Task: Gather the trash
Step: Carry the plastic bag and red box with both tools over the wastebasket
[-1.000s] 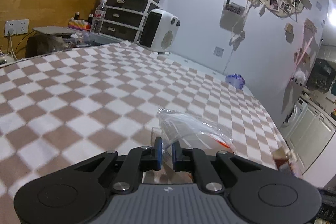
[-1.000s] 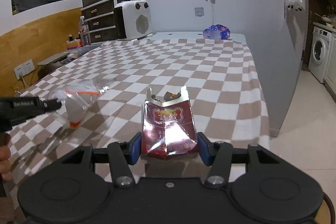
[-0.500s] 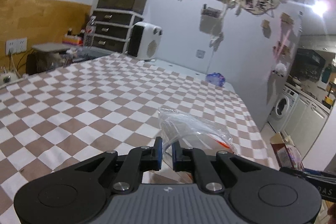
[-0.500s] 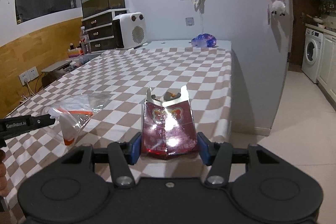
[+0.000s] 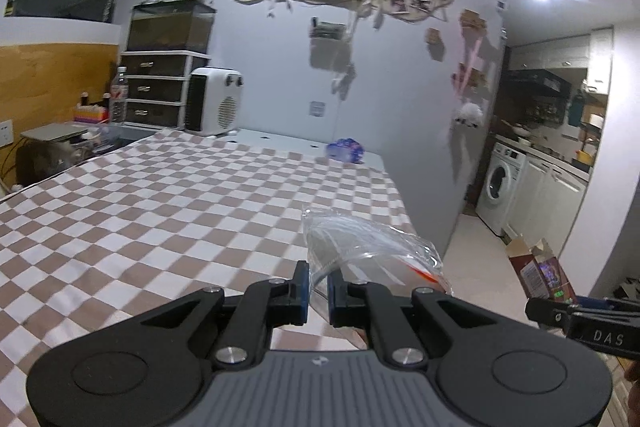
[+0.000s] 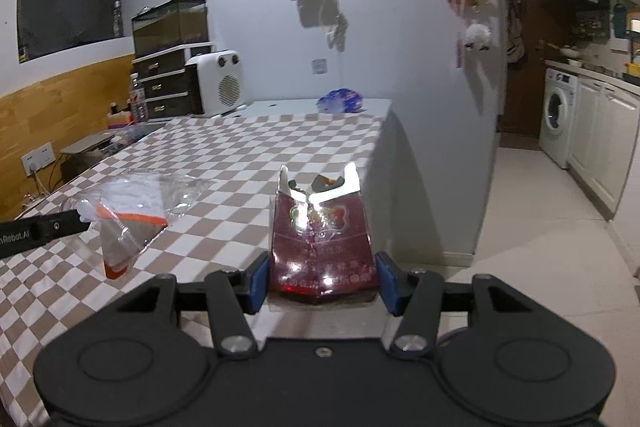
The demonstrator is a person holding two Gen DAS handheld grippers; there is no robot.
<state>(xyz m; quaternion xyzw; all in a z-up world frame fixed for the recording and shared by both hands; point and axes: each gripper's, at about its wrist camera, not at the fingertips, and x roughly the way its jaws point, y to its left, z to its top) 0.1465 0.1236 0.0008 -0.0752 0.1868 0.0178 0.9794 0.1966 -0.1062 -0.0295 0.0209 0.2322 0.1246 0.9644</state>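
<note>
**Step in hand.** Carry stage, by judgement: both pieces of trash are lifted off the checked tabletop (image 6: pixel 248 155) and held in the air. No bin or bag shows in either view, so the drop-off place cannot be told. The next move calls for bringing both loads over a receptacle and opening each gripper only once its load hangs above the opening; the light plastic may cling to the pads or drift on release.

**Left gripper (image 5: pixel 318 287).** Jaws narrow, almost together, pinching one edge of the clear zip bag (image 5: pixel 368 247). In the left wrist view the bag fans out toward 1 o'clock from the pads. In the right wrist view the same bag (image 6: pixel 132 211) hangs at 9 o'clock, with an orange-red seal strip and a little orange residue in its lowest corner, above the tabletop and not touching it.

**Right gripper (image 6: pixel 323 281).** Jaws at medium spread, one blue pad pressed on each side of the red carton (image 6: pixel 322 239). The carton stands upright between them, top torn open, dark scraps inside. It sits near the tabletop's right edge, at 12 o'clock from the camera. In the left wrist view the carton (image 5: pixel 538 269) appears at 3 o'clock, over the floor.

**Other.** White heater (image 6: pixel 218 83) and blue wrapper (image 6: pixel 340 103) at the tabletop's far end, well apart from both grippers.
</note>
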